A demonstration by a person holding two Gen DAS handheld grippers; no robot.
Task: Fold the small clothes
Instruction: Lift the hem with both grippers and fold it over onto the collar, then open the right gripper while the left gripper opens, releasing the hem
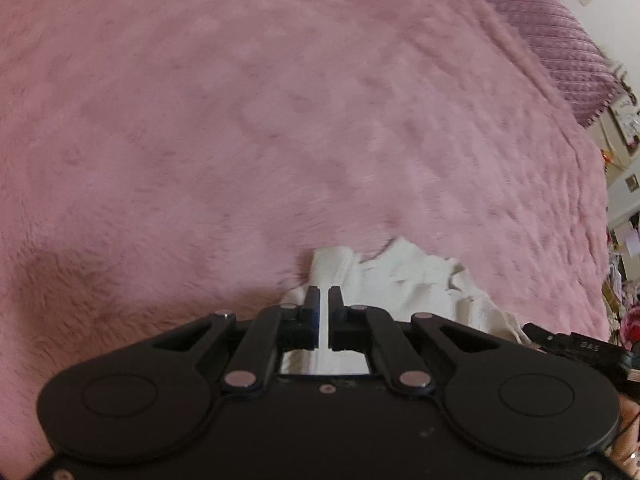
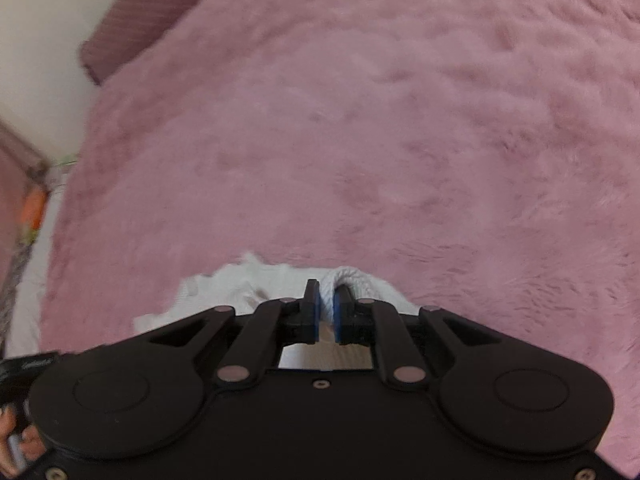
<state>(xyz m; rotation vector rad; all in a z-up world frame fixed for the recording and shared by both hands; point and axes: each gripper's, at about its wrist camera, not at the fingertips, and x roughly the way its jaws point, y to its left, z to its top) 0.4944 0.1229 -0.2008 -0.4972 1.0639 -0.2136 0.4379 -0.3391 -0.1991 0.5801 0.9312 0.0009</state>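
On the bed, over a fluffy pink blanket (image 1: 280, 120) that fills nearly all of both wrist views. A small white garment (image 1: 400, 280) is bunched just past the fingertips of both tools, lying crumpled on the pile of the blanket.

Left hand-held gripper (image 1: 324, 300): jaws drawn close together, only a thin white strip of cloth showing in the slit between them. The cloth runs from between the pads out to the right and forward in loose folds. It reads as pinched on the garment's edge.

Right hand-held gripper (image 2: 326, 298): blue pads (image 2: 316, 312) clamped on a thick rolled hem or cuff of the white garment (image 2: 240, 284), which arches up in a small loop above the fingertips. The rest of the fabric spreads leftward from the grip, rumpled.

Both views slightly smeared with motion blur.

Edges: a quilted mauve bedspread (image 1: 560, 36) shows past the blanket's far side in the left view; the same darker fabric (image 2: 140, 16) sits at the top left in the right view, with pale wall beside it. A part of a person's hand (image 2: 16, 444) shows at the lower left corner of the right view. The other tool's black body (image 1: 576, 346) pokes in at the right of the left view.
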